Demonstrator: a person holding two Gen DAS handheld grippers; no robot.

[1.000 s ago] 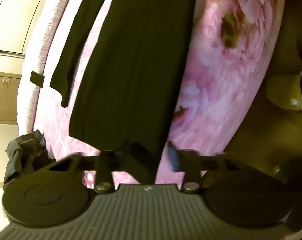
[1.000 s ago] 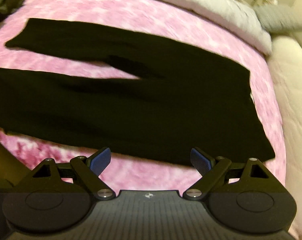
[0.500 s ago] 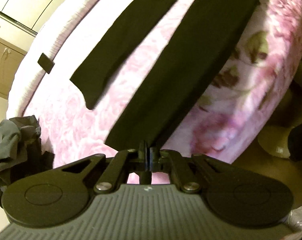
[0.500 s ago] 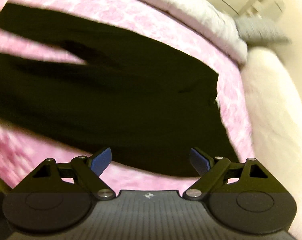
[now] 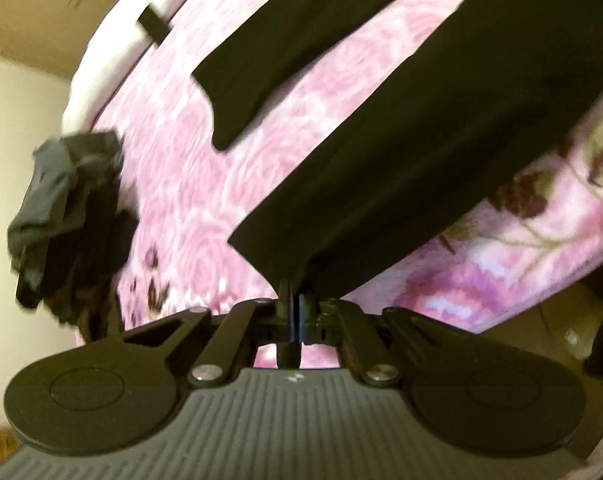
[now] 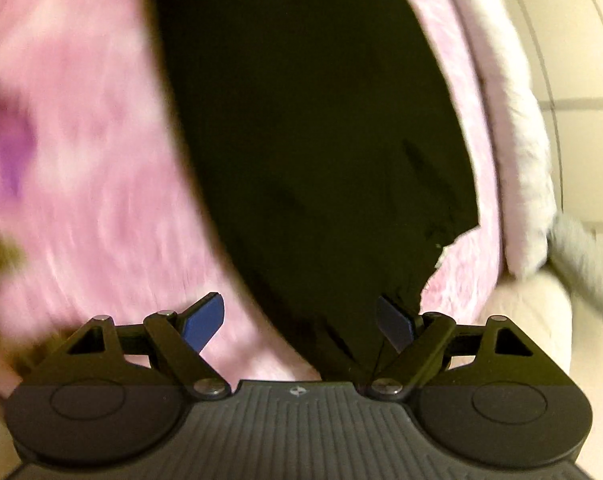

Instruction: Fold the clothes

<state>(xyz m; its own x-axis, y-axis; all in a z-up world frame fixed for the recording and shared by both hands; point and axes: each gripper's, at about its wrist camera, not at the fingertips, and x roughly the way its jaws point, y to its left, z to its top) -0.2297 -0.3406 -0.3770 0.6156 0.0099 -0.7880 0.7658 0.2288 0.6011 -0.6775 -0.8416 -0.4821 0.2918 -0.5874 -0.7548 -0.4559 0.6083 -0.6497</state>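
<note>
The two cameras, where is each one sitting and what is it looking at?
Left wrist: rides the left gripper, facing along a leg of the black trousers on the pink flowery blanket; its shut jaws show.
Right wrist: rides the right gripper, facing the trousers' wide end; its open jaws show.
Both see the trousers and blanket.
</note>
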